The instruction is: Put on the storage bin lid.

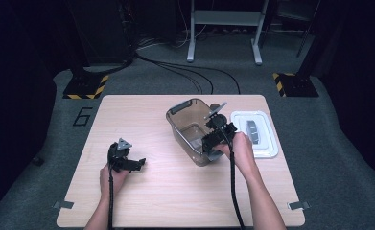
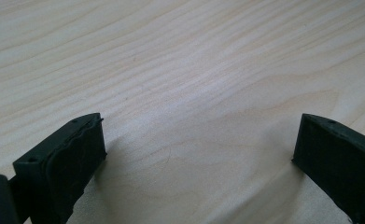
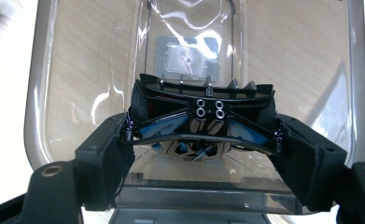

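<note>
A clear plastic bin stands open near the table's middle. My right gripper hovers over the bin's near right side, shut on a black toy car with blue parts. In the right gripper view the jaws press both ends of the car above the bin's opening. My left gripper rests low on the wooden table to the left of the bin, jaws open with only bare wood between them.
The bin's clear lid lies flat just right of the bin, with a grey piece at its centre. A pale sticker shows on the bin's floor. Grey carpet, cables and stand legs lie beyond the table's far edge.
</note>
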Demonstrator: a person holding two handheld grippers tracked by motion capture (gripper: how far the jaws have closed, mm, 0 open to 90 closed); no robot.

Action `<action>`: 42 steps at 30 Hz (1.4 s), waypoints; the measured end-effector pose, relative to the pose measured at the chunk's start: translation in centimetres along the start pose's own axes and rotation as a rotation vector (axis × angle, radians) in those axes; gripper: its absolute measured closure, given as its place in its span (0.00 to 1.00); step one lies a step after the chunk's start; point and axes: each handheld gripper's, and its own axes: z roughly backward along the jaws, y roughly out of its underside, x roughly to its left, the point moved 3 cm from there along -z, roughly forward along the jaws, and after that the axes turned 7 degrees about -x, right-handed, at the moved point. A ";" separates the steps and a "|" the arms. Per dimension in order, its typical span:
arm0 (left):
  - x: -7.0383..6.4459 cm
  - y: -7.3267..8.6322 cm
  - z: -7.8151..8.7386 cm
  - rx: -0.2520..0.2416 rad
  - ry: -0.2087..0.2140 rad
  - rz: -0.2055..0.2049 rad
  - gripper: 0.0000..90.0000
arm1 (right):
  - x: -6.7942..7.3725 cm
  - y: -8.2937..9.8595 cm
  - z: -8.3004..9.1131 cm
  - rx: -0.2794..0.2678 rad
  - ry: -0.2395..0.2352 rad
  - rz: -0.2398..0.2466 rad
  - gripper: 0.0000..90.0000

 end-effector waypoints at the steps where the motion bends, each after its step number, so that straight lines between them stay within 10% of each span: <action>1: 0.0 0.0 0.0 -0.003 -0.001 0.001 0.02 | 0.0 0.0 0.0 0.001 0.003 -0.004 0.26; 25: 0.0 0.0 0.0 0.000 -0.001 0.001 0.02 | -0.1 0.5 0.1 -0.006 -0.024 -0.017 0.20; 42: 0.0 0.0 0.0 0.000 -0.001 0.000 0.02 | -1.8 1.9 4.4 -0.123 -0.034 -0.059 0.03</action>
